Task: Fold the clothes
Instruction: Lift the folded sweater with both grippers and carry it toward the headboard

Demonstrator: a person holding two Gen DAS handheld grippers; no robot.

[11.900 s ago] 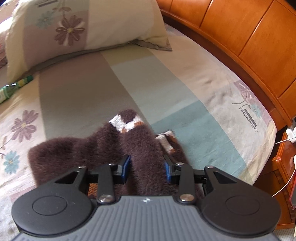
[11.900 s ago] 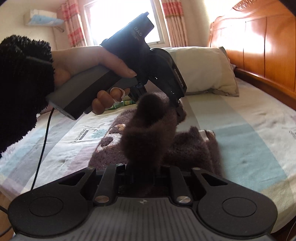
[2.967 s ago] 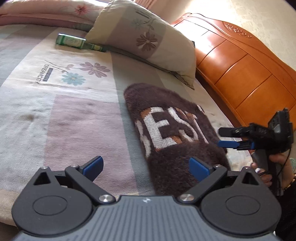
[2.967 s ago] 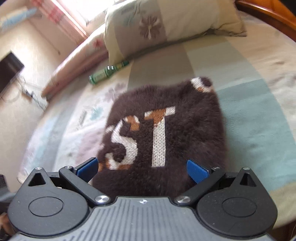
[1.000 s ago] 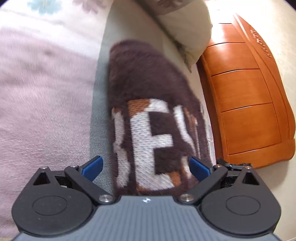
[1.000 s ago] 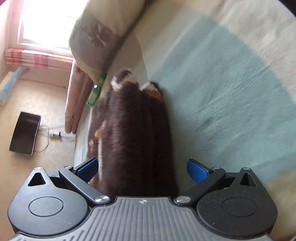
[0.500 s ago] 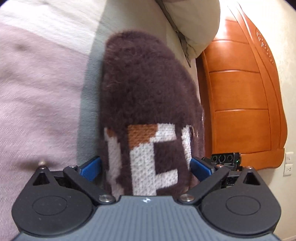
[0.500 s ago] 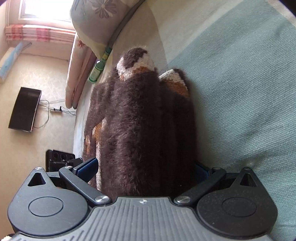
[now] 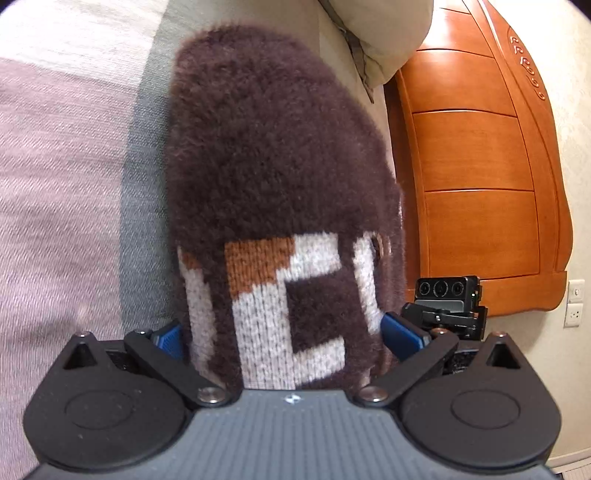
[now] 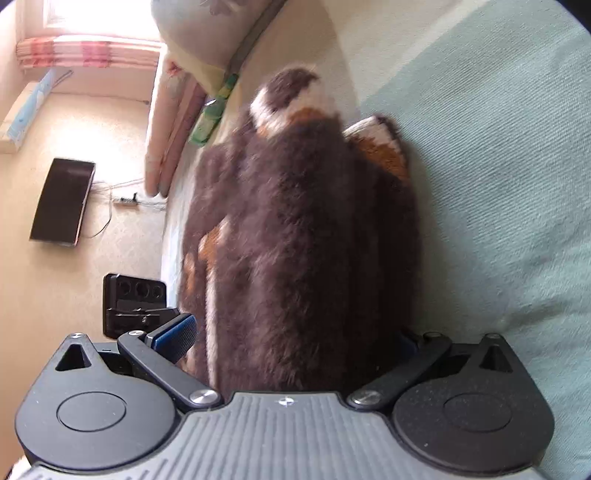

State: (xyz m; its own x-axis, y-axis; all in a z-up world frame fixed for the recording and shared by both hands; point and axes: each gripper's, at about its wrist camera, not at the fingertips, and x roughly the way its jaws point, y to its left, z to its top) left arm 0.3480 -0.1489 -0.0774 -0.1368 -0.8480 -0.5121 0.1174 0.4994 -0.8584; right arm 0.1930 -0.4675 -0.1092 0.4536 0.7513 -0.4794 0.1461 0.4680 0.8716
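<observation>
A fluffy brown sweater with white and orange letters lies folded on the bed. Its near end fills the gap of my left gripper, whose blue pads stand wide apart on either side of it, open. In the right wrist view the sweater shows its plain brown side and two white-orange cuffs. My right gripper is open and straddles the opposite end; its right pad is hidden by the fur. Each gripper shows in the other's view: the right one and the left one.
A striped bedsheet lies under the sweater. The orange wooden headboard and a pillow are on the right. A green bottle lies by the pillows. A dark flat screen is beyond the bed.
Both grippers have pushed in over the sweater's two ends, so the fabric now sits deep between the fingers. The finger spacing has stayed wide.
</observation>
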